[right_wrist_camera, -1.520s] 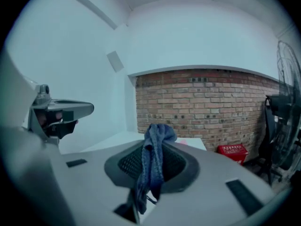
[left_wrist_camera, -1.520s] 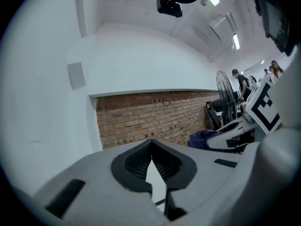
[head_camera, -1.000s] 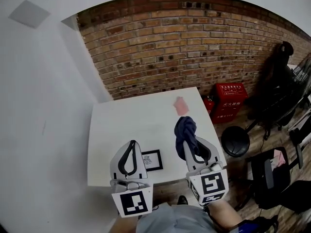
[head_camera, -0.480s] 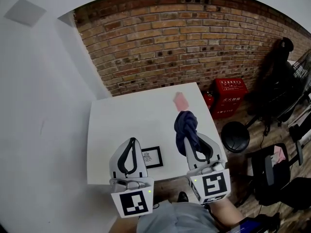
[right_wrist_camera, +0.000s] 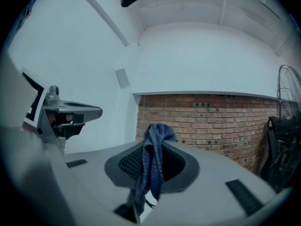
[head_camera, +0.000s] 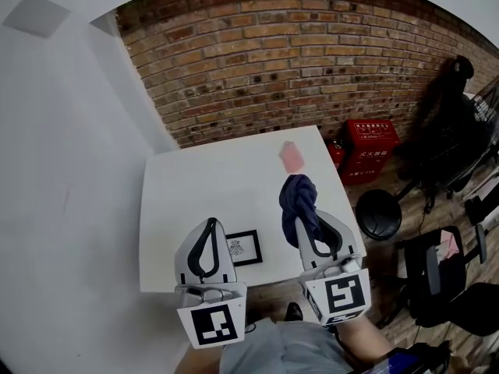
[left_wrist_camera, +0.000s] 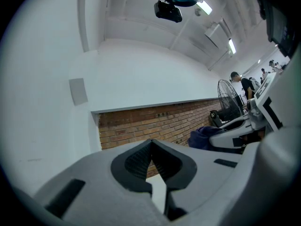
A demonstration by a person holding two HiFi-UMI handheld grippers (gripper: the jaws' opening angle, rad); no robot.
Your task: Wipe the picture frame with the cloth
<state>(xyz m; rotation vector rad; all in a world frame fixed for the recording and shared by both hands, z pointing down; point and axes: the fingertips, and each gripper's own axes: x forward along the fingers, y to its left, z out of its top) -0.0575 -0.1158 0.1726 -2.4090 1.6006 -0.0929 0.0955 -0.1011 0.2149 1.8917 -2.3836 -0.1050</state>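
A small black picture frame [head_camera: 243,247] lies flat near the front edge of the white table [head_camera: 195,201]. My left gripper [head_camera: 210,223] hovers above the table just left of the frame, its jaws shut with nothing between them [left_wrist_camera: 150,142]. My right gripper [head_camera: 300,209] is held up to the right of the frame, shut on a dark blue cloth [head_camera: 299,197]. The cloth bunches above the jaws and hangs down between them in the right gripper view [right_wrist_camera: 151,164].
A pink scrap [head_camera: 291,157] lies at the table's far right. A brick wall [head_camera: 296,68] stands behind. Red boxes [head_camera: 366,148], a black stool [head_camera: 378,215] and chairs [head_camera: 452,139] crowd the floor to the right.
Both grippers keep their places over the front of the table. The head view has shifted slightly, so the table sits a little higher in the picture.
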